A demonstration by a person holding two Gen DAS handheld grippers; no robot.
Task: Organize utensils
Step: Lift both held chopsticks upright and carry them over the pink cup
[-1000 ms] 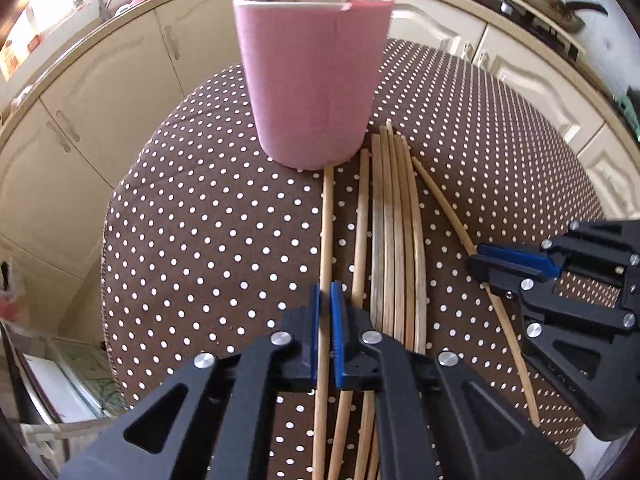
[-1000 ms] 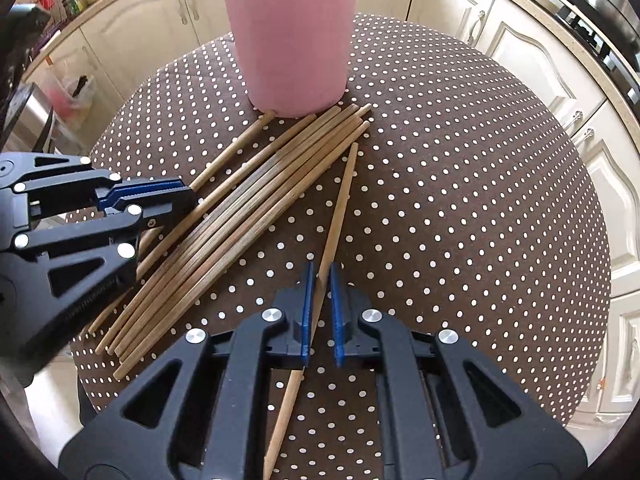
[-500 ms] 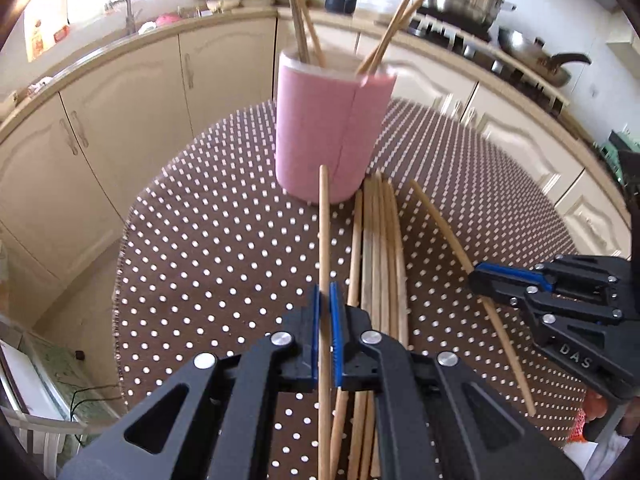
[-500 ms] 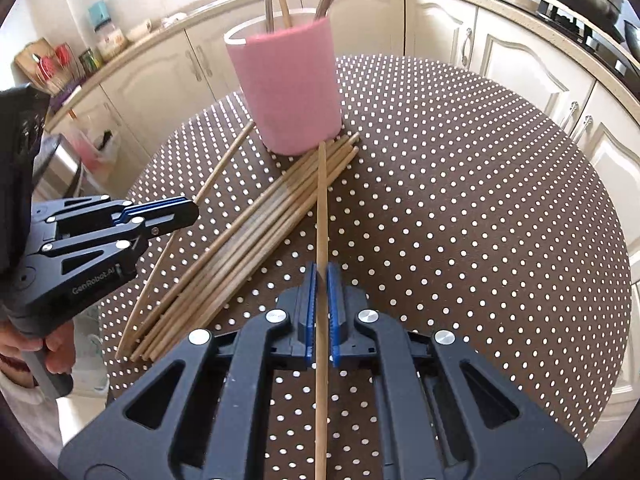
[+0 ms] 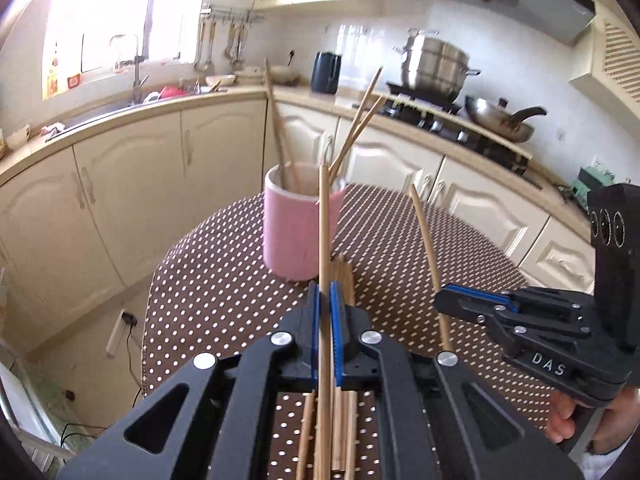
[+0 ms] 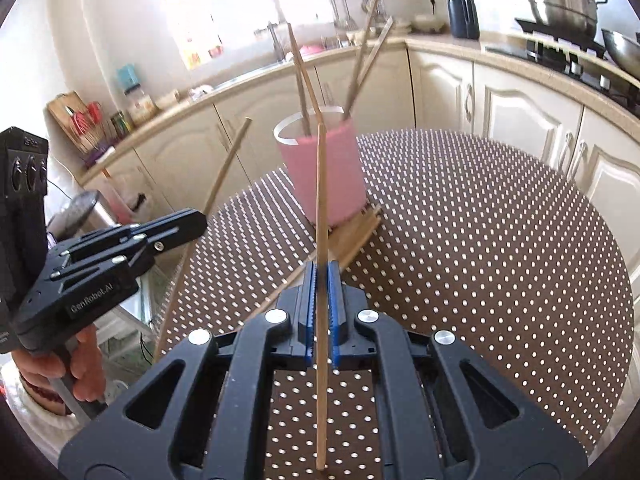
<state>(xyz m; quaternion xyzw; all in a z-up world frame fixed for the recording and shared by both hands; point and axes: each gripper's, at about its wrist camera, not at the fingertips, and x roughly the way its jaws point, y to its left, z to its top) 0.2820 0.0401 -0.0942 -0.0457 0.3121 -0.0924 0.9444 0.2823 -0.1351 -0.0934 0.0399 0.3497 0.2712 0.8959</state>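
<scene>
The left gripper [image 5: 324, 300] is clamping one chopstick [image 5: 323, 240], raised clear of the table [image 5: 208, 280]; the right gripper [image 6: 321, 280] is clamping a second stick [image 6: 321, 200] likewise; loose sticks [image 5: 345, 276] are lying on the table beneath, touching the pink cup [image 5: 294, 236]; further sticks are standing tilted in the cup.

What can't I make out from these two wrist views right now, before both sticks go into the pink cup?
- Pink cup interior: its wall hides it in both views, so free room is unknown.
- Loose chopsticks on the table: the left tongs cover most of them, and the cup hides their far ends in the right view; no count possible.
- Right-held chopstick: its near end hides behind the right tongs.
</scene>
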